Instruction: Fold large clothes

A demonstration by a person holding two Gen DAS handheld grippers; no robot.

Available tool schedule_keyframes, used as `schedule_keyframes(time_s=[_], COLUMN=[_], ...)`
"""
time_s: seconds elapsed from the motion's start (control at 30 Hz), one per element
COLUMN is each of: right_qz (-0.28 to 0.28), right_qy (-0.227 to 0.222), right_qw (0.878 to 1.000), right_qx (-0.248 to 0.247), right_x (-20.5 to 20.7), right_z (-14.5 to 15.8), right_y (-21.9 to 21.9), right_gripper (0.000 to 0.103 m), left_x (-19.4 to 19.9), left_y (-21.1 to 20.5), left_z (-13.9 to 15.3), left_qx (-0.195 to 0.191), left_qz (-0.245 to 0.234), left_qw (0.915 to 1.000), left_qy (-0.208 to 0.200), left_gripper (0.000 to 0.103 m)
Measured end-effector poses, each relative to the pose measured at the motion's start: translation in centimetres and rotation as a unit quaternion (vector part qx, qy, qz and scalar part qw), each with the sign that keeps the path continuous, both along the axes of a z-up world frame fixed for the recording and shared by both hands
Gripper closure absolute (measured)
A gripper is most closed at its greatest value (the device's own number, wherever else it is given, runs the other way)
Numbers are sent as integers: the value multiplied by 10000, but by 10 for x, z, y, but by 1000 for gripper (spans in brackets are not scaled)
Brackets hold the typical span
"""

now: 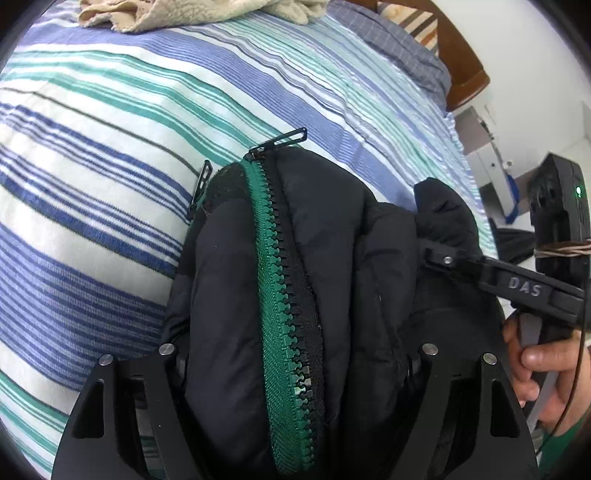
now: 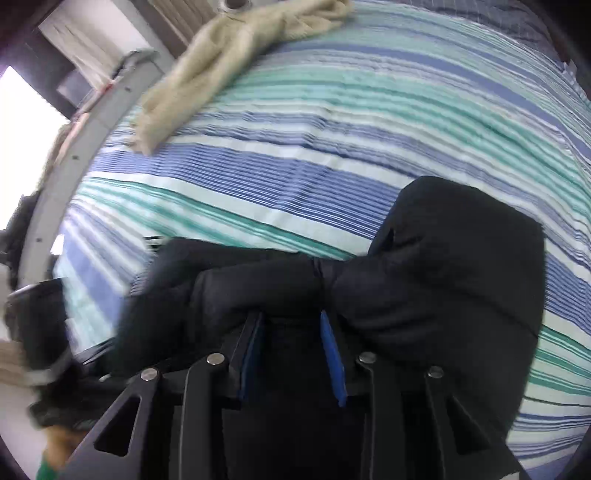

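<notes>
Black jacket point(image 1: 295, 295), green zip up, bunched on striped bed point(image 1: 92, 147). Left tongs point(image 1: 295, 354): wide, fabric between, not clamped. Right tongs point(image 2: 291, 325): narrow, gripping jacket fold. Beige garment point(image 2: 221, 55) at far edge.

Black padded jacket with green zipper point(image 1: 280, 295) bunched on the striped blue, teal and white bedsheet point(image 1: 110, 155), near its front edge. Beige fleece garment point(image 1: 155, 13) at the far side of the same sheet, well apart from the jacket. Brown wooden headboard point(image 1: 461, 70) behind, far right.
</notes>
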State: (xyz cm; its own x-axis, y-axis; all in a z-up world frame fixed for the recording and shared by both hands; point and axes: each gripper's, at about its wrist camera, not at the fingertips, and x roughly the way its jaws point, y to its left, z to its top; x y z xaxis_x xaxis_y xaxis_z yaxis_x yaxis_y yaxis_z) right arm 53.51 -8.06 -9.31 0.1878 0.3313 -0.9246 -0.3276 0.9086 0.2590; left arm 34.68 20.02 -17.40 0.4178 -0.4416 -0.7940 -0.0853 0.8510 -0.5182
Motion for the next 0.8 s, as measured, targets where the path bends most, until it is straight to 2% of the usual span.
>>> schedule_keyframes(time_s=[0.13, 0.2, 0.23, 0.3, 0.37, 0.5, 0.6, 0.73, 0.8], right_qz=[88, 176, 241, 458, 861, 1293, 1407, 1019, 813], right_qy=[-100, -268, -365, -613, -1027, -1145, -1332, -1242, -1153], right_qw=[9996, 9988, 9982, 9967, 9904, 9850, 9807, 9869, 9900], right_qx=[-261, -380, -418, -275, -331, -42, -273, -149, -13], right_x=[-2, -12, -19, -44, -85, -154, -179, -167, -164], right_z=[8, 19, 35, 56, 80, 104, 84, 45, 40], right_y=[4, 5, 2, -1, -4, -17, -20, -17, -20], right_gripper=[72, 71, 69, 67, 67, 67, 69, 69, 69], left_x=[-2, -5, -6, -4, -5, -7, -4, -3, -3], left_y=[2, 3, 4, 4, 5, 5, -1, -6, -7], left_z=[1, 2, 2, 1, 1, 1, 3, 4, 5], left_qx=[30, 24, 13, -24, -50, -33, -36, 78, 144], left_qz=[-79, -85, -80, -81, -88, -74, -87, -94, -97], left_qw=[10000, 9999, 9999, 9999, 9999, 9999, 9999, 9999, 9998], left_qy=[-10, -49, -60, -62, -54, -84, -88, -86, -89], left_gripper=[23, 23, 23, 23, 23, 23, 22, 21, 21])
